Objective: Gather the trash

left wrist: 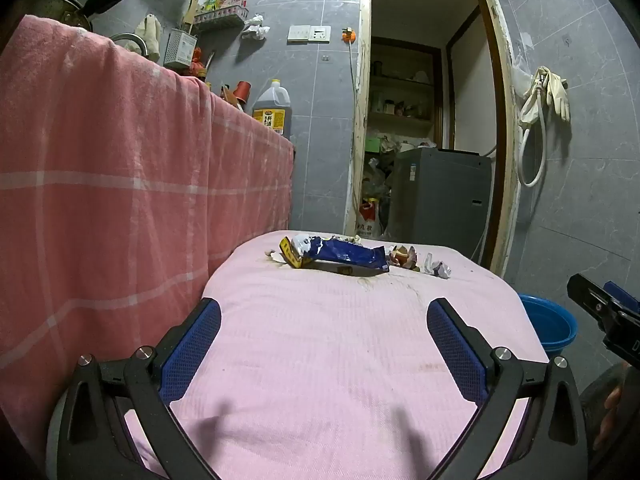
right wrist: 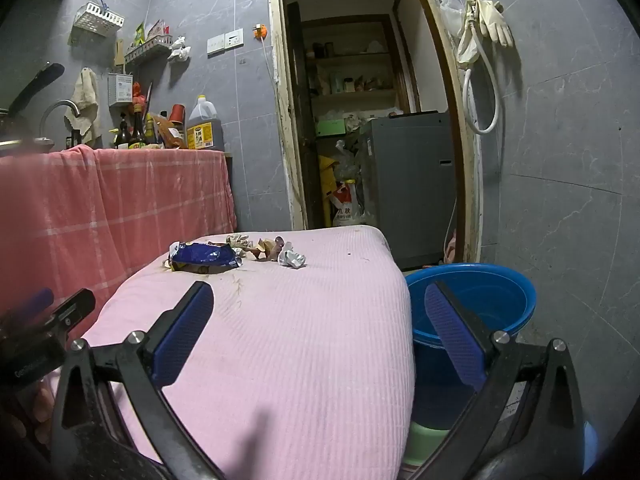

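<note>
- A grey-tiled kitchen wall is filling the background of both views, with an open doorway (left wrist: 428, 120) in the upper middle and a pink cloth-covered surface (left wrist: 340, 360) spreading across the lower half of each frame.
- A salmon checked cloth (left wrist: 120, 180) is draping over the counter along the left of the frame.
- The left gripper (left wrist: 324, 316) is pointing slightly downward over the near part of the pink cloth, its blue-padded fingers (left wrist: 192, 352) standing wide apart with nothing between them.
- The right gripper (right wrist: 319, 306) is angling slightly downward too, jaws fully spread and empty, its right finger (right wrist: 452, 332) showing in front of the blue basin (right wrist: 516, 300).
- The trash is lying at the far edge of the pink cloth, centre frame: a blue snack wrapper (left wrist: 344, 254), brown paper scraps (left wrist: 402, 257) and a crumpled white wad (left wrist: 438, 268) to its right, well apart from both grippers.
</note>
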Demonstrator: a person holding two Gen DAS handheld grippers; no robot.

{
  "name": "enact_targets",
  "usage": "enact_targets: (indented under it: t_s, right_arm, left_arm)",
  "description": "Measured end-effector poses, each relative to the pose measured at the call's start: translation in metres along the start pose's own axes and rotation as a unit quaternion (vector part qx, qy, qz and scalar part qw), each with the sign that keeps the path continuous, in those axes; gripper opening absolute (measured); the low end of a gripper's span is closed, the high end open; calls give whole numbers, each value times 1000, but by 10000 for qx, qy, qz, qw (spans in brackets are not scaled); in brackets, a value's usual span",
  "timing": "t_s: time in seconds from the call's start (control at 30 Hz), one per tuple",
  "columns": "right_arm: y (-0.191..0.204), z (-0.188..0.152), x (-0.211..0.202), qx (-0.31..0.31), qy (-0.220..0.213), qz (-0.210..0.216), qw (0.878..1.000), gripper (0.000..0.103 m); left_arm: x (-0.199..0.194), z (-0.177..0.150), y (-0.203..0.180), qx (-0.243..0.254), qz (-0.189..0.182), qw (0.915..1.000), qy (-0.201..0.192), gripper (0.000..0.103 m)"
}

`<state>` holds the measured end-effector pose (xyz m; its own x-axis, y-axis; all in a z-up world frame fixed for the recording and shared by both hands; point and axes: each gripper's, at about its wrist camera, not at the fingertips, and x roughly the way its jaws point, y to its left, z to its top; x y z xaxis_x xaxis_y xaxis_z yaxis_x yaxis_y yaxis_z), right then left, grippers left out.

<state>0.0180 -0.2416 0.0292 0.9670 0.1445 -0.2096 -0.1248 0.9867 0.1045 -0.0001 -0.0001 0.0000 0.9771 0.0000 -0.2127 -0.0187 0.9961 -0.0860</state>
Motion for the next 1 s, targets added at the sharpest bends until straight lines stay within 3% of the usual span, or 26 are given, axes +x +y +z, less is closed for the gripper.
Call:
enact_targets:
  t_s: [1.0]
  right_arm:
    - [0, 0, 0, 13, 2, 1, 10000, 103]
  left_arm:
    - [0, 0, 0, -18, -14, 10000, 8, 101]
